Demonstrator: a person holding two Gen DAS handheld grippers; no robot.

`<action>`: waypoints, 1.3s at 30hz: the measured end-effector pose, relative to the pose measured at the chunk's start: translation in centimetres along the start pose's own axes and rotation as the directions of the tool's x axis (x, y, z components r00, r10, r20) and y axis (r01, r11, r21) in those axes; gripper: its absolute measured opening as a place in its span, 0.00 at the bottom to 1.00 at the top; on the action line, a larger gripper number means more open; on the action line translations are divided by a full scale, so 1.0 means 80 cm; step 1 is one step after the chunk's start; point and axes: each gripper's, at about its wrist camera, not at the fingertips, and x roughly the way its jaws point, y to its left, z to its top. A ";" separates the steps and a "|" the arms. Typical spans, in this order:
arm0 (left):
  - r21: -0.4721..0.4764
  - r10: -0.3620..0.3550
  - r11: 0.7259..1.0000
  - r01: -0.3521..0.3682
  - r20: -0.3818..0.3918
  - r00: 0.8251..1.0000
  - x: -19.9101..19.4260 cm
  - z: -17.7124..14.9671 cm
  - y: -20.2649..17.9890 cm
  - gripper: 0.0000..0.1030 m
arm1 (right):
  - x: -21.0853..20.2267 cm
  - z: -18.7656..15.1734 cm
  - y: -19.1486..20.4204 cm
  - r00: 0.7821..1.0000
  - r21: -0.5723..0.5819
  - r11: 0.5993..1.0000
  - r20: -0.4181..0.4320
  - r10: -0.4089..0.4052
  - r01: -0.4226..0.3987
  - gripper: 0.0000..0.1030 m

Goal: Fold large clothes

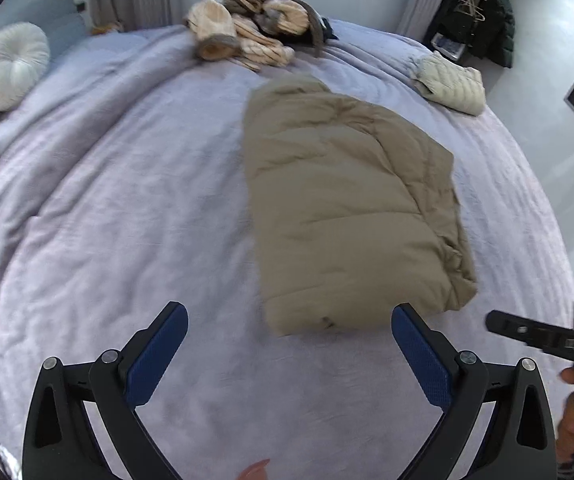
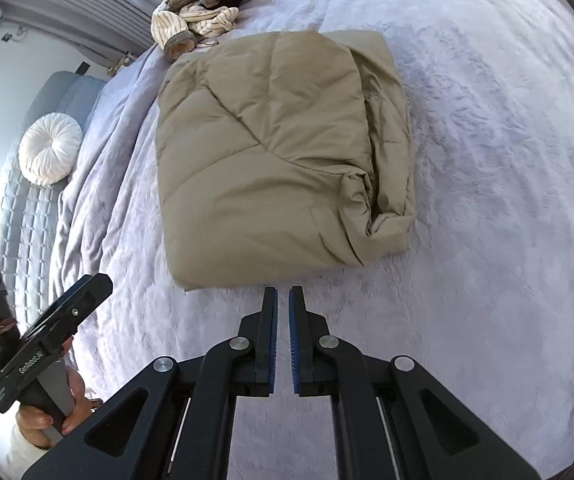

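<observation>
Two empty grippers short of the folded tan jacket (image 2: 271, 152): left jaws spread, right jaws narrowly apart

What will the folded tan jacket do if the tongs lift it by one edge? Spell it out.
The tan jacket looks puffy and quilted, so it is probably light for its bulk. It is soft, so it would likely sag and unfold when lifted by one edge. Its loose layers on the right side may slip apart when pushed across the bedspread.
</observation>
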 end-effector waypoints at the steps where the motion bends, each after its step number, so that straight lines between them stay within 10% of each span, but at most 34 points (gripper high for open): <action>1: -0.001 0.012 1.000 -0.012 0.008 1.000 -0.009 -0.003 0.001 0.99 | -0.008 -0.003 0.003 1.000 -0.005 1.000 0.013 -0.018 0.018 0.76; 9: -0.092 -0.035 0.995 0.036 0.022 0.999 -0.058 -0.011 0.017 0.99 | -0.063 -0.011 0.032 0.990 -0.070 0.992 0.099 -0.098 0.105 1.00; 39: -0.080 0.103 0.992 -0.101 0.028 0.994 -0.175 -0.019 -0.027 0.99 | -0.174 -0.040 0.094 0.956 -0.138 0.962 0.212 -0.203 0.235 1.00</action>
